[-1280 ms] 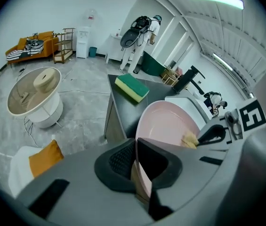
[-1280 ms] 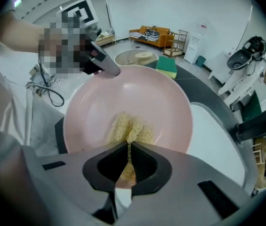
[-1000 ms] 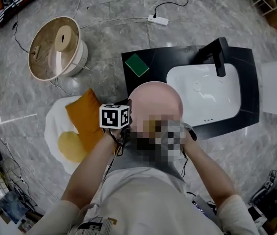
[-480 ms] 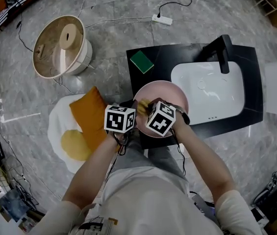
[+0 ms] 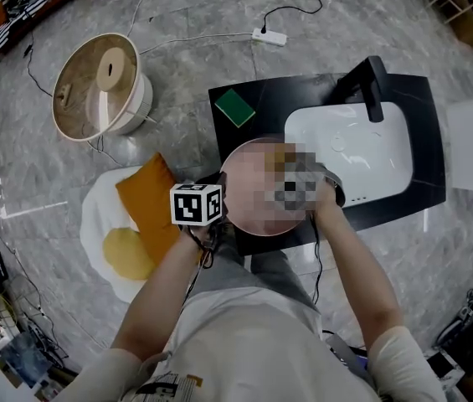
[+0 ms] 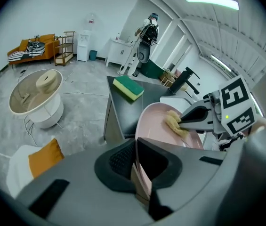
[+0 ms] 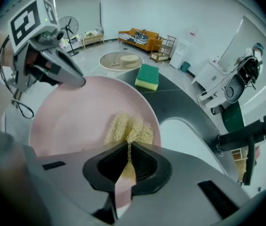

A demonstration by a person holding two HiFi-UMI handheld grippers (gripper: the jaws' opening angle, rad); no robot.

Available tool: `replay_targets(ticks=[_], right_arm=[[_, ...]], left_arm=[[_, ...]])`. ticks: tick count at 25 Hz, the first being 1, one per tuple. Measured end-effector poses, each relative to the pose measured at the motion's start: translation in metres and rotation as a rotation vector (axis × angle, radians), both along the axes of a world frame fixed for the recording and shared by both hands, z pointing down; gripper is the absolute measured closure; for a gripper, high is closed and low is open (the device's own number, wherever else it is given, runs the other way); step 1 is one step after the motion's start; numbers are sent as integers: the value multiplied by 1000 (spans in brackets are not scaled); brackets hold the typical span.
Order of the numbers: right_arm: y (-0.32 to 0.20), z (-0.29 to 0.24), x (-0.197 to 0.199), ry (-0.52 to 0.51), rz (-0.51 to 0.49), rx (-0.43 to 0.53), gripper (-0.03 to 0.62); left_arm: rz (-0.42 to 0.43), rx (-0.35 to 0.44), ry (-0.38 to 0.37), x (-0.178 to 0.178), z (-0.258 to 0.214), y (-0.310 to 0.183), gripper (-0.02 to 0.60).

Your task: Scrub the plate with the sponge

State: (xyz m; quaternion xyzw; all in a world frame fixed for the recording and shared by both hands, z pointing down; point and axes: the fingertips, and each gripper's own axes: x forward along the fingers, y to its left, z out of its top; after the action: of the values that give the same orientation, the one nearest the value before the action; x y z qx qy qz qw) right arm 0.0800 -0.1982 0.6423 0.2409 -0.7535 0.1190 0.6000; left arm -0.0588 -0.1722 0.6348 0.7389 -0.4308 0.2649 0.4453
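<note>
Mid-scrub: left gripper (image 6: 138,175) shut tight on pink plate (image 6: 152,126) rim, right gripper (image 7: 126,166) pinches yellow sponge (image 7: 130,128) on its face; nxt prob. sweep w/ steady pressure.

Grey marble floor (image 5: 387,15), orange sofa (image 6: 29,48) — white walls (image 6: 52,8)

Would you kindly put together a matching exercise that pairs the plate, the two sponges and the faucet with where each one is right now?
Things:
1. pink plate
2. yellow sponge
3. green sponge
4. black faucet

Places:
A. lying free on the black counter
B. standing over the white basin
C. rim clamped in the left gripper
D. pinched in the right gripper, against the plate

Pairs: 1-C, 2-D, 3-A, 4-B
</note>
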Motion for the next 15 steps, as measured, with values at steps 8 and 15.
replay_targets(ticks=[8, 15], right_arm=[[82, -1, 23, 19, -60, -214, 549], [135, -1, -35, -118, -139, -299, 549]], left_arm=[[-63, -11, 8, -3, 7, -3, 554], [-75, -28, 18, -3, 8, 4, 554]])
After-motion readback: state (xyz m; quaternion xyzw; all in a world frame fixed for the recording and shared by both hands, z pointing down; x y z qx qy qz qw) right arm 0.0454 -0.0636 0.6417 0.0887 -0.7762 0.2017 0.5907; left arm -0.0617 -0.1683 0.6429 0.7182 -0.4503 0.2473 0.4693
